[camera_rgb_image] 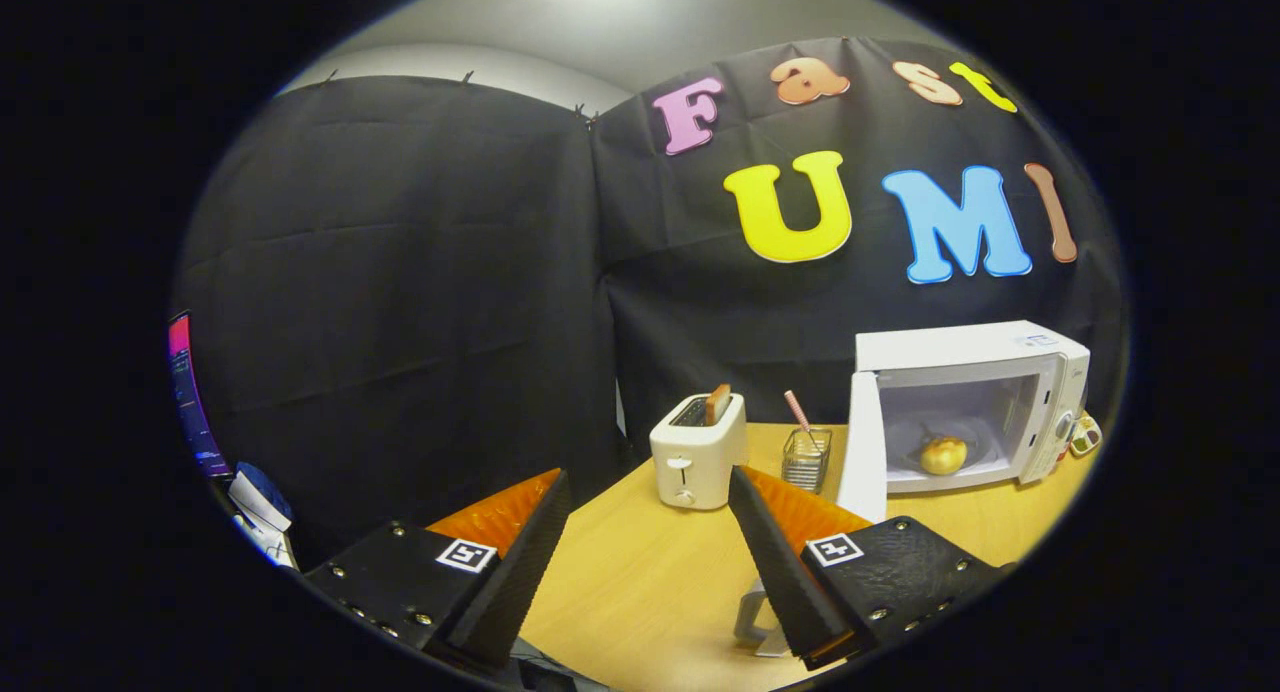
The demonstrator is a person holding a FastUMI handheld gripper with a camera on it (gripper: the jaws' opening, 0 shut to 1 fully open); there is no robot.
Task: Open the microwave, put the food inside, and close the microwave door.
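Your tongs (648,492) were released, the two fingers spread wide with nothing between them, held above the wooden surface (640,582). Bare wood showed in the gap. Just under the right finger sat a small pale bracket-like piece (752,622) on the surface; couldn't tell what it was.

Ahead of the tongs, a bit beyond the fingertips, stood a white toaster (697,452) with a slice of toast (717,404) sticking up from its slot. Just right of the toaster was a small wire basket (806,458) holding a pink striped stick (797,410), tilted.

Further off, ahead and right of the right finger, the white microwave (970,397) stood on the surface with its door (864,452) swung open toward you. The food (943,455), a round golden bun-like piece, lay inside the cavity on the plate, well apart from the tongs. A small tray with coloured spots (1084,436) sat just beyond the microwave's right side.

Far left of the left finger, a lit screen (190,397) edge showed.
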